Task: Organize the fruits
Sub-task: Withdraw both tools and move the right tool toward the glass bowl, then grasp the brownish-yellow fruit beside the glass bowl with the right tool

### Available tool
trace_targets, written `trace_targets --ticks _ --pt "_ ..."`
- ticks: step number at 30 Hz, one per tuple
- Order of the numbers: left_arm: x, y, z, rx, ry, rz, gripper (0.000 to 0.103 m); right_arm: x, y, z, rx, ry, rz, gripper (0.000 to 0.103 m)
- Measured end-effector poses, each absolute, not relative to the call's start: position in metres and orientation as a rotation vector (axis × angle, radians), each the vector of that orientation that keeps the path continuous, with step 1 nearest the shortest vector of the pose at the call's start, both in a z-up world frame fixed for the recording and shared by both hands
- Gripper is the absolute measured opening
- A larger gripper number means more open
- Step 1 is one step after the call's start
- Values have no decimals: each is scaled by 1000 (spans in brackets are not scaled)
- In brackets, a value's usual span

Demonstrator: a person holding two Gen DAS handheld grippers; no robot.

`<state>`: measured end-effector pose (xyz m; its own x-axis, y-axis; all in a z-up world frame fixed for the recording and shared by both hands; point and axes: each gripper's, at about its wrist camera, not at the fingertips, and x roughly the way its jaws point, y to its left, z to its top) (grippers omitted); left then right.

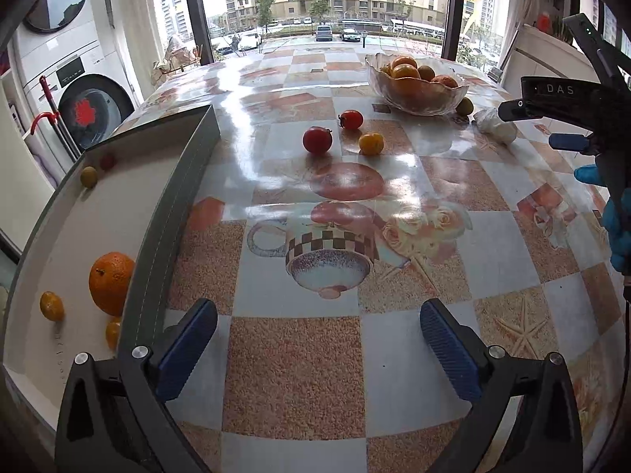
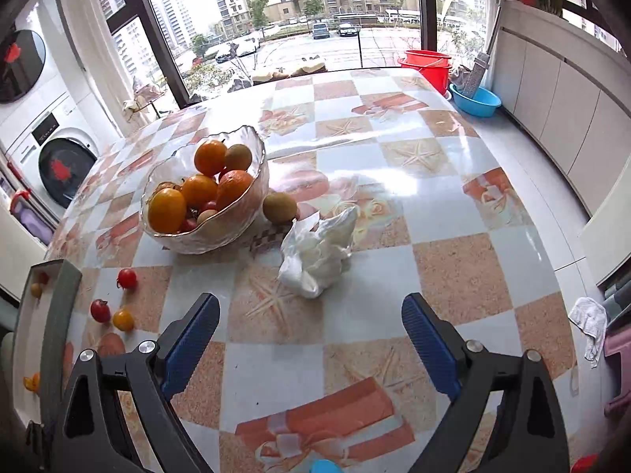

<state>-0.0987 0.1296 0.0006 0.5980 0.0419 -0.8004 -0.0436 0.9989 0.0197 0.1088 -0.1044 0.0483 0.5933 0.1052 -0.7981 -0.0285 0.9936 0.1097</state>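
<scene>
My left gripper (image 1: 319,349) hangs open over bare tablecloth, nothing between its blue pads. To its left a grey-rimmed tray (image 1: 173,205) holds a big orange (image 1: 110,282) and several small fruits. Two red tomatoes (image 1: 317,140) (image 1: 351,119) and a yellow one (image 1: 371,143) lie loose mid-table. Behind them, a glass bowl (image 1: 418,104) is piled with oranges. My right gripper (image 2: 311,339) is open and empty, low over the table before a crumpled white plastic bag (image 2: 319,252). The bowl (image 2: 221,236) is left of the bag, a brown-green fruit (image 2: 279,207) beside it.
A blue-gloved hand (image 1: 619,216) holds the right gripper at the left view's right edge. Stacked washing machines (image 1: 71,90) stand beyond the table's left side. On the floor to the right are a red bucket (image 2: 428,65), a blue basin (image 2: 477,100) and a white cloth (image 2: 589,321).
</scene>
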Motion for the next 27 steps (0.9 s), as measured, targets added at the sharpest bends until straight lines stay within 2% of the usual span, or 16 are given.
trace_targets --ticks 2,4,6,7,13,19,22,26,27 --pt "-99 130 1 -4 929 48 103 128 -109 50 49 925 53 92" --pt "-99 130 0 -5 930 47 103 146 -114 53 52 918 39 83" --pt "-99 130 -1 -6 930 47 103 160 -124 55 62 922 53 69" --pt "-99 130 0 -6 930 47 103 167 -123 54 42 922 86 67" --pt "-99 130 -1 -6 930 47 103 162 -72 42 -351 911 371 66" --pt "-99 130 -1 -6 930 47 103 177 -58 26 -412 935 448 66" --pt "-99 130 -1 -6 930 47 103 178 -57 23 -424 919 497 62" --pt "-99 130 -1 -6 930 47 103 174 -56 24 -426 929 567 29" --pt "-99 130 -1 -6 931 47 103 172 -56 24 -432 929 570 29"
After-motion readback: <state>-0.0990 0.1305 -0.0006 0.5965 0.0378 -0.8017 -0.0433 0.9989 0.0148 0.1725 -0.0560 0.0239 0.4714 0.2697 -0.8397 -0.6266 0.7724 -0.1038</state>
